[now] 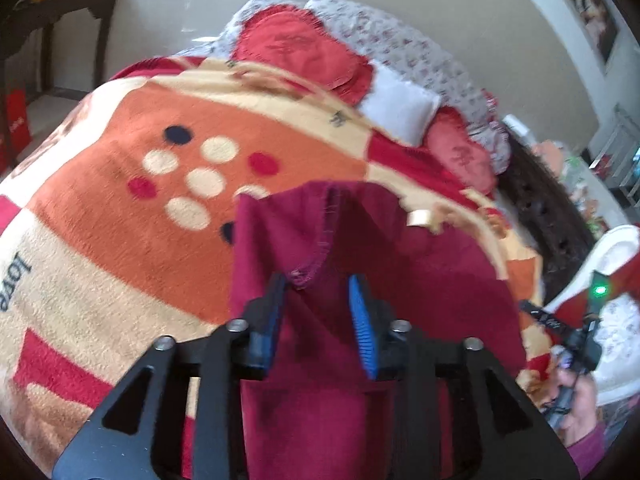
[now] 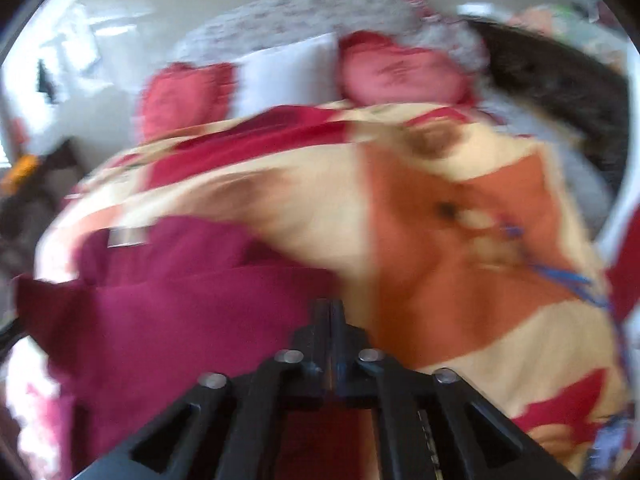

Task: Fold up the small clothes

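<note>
Garment (image 1: 320,360), one maroon small piece, lies on the bed over the blanket (image 1: 120,208), near edge, with a pale tag (image 1: 420,218) showing on its far right part. Left gripper (image 1: 320,304) sits over it, fingers (image 1: 362,320) spread, a stitched hem fold bunched up between them but not pinched. Right gripper (image 2: 330,320) is off the garment's right edge in the right wrist view, fingers pressed together; whether any cloth is caught is hard to tell, frame is blurred. Step judged: mid-fold, one flap already raised or doubled, left about to take the hem. Next move calls for closing the left fingers on that hem, then carrying it across to the far edge and smoothing flat. Count: one garment, one blanket, two red cushions (image 1: 300,48) (image 1: 460,156), one white pillow (image 1: 400,108) between them, two grippers.
</note>
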`<state>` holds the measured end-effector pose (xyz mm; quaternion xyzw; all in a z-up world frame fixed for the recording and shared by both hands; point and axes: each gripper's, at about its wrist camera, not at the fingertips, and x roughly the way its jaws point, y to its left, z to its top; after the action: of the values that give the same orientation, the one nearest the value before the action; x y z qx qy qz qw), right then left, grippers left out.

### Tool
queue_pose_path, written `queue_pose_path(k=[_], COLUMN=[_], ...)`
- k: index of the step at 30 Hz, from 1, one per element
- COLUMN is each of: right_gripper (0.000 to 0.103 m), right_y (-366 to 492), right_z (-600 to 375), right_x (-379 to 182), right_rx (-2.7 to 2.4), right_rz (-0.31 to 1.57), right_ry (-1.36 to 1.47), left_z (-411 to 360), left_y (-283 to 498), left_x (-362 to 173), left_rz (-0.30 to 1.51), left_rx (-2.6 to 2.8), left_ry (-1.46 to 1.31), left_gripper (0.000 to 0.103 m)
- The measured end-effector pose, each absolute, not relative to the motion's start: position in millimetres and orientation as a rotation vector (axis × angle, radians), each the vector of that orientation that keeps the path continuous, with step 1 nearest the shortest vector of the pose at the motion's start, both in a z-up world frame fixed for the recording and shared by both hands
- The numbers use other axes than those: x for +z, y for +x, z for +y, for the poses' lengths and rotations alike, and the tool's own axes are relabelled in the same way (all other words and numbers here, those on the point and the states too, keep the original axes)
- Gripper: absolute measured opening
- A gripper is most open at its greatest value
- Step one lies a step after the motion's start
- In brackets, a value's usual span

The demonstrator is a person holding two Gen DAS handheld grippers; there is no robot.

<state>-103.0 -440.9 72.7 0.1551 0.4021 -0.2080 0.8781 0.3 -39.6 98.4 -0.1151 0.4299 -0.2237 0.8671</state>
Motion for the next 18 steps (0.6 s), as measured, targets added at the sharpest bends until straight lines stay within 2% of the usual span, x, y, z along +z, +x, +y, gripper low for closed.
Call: queue_pose_path(k=[2, 4, 5, 6, 8, 10, 13, 18], right_gripper=[0.000, 0.004, 0.013, 0.030, 0.055, 0.057, 0.057, 0.065], right_y=[-109.1, -117.7, -121.2, -126.3, -136.4, -142.9, -153.4, -162.0], right_z=[-450.4, -441.7, -437.4, -431.8, -426.2, -421.5, -422.4, -414.0], right_x=[65.7, 71.1, 73.7, 75.6, 74.7, 69.6, 66.6, 70.6], right_rx=[-0.321, -0.267, -0.253, -0.226, -0.184, -0.159, -0.168, -0.111], right_rz=[0.860, 0.848, 0.849, 0.850, 0.851, 0.850, 0.820, 0.776], right_ry=[0.445, 0.442, 0.424, 0.419, 0.470, 0.521, 0.584, 0.657], left_z=[-35.1, -26.6, -23.5, -19.1, -13.4, -10.1, -12.6, -28.2], left_y=[4.3, 4.3, 3.8, 2.9, 1.5, 0.3, -1.6, -1.4], left_x=[88.8, 86.6, 87.3, 88.7, 91.7, 95.0, 99.3, 94.2], left_rz=[0.951, 0.950, 0.942, 0.929, 0.914, 0.906, 0.901, 0.914], left_rx=[-0.441, -0.420, -0.409, -0.401, -0.392, -0.390, -0.397, -0.413], left_ry=[-0.251, -0.265, -0.262, -0.263, -0.268, -0.277, -0.263, -0.219], left_gripper=[0.033, 0.034, 0.036, 0.037, 0.042, 0.047, 0.047, 0.048])
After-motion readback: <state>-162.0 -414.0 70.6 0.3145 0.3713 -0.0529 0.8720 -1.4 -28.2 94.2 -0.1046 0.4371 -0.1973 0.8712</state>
